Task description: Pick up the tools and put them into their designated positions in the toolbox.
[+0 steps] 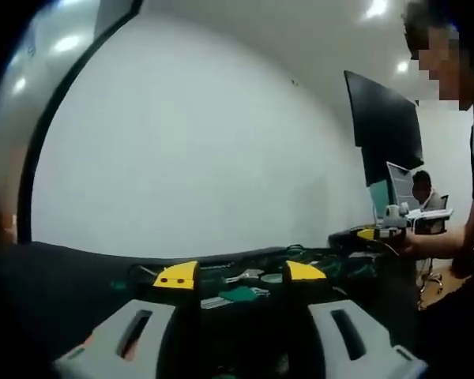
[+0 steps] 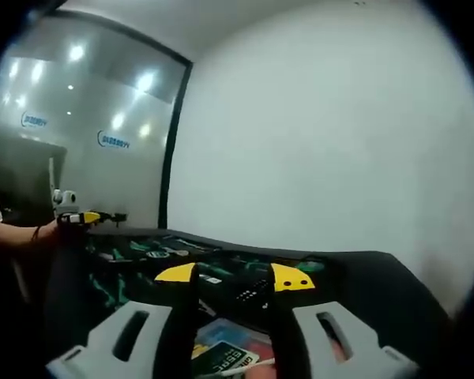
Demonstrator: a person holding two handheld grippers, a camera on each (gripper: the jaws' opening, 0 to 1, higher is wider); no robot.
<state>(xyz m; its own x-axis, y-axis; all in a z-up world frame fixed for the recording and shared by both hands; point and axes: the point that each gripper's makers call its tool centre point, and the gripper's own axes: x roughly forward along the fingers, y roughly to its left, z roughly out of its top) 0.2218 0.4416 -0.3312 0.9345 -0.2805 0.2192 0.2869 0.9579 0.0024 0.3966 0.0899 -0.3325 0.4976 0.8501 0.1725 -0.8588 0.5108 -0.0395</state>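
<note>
Dimly, both tongs (image 1: 239,275) (image 2: 235,275) open and empty, dark toolbox (image 2: 142,260) tools blurred beyond, indistinct.

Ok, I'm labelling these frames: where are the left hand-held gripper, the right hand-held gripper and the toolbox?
left hand-held gripper (image 1: 241,276): left gripper view, midway between its yellow tips.
right hand-held gripper (image 2: 235,278): right gripper view, midway between its yellow tips.
toolbox (image 2: 134,260): right gripper view, its dark tray with green tools.
</note>
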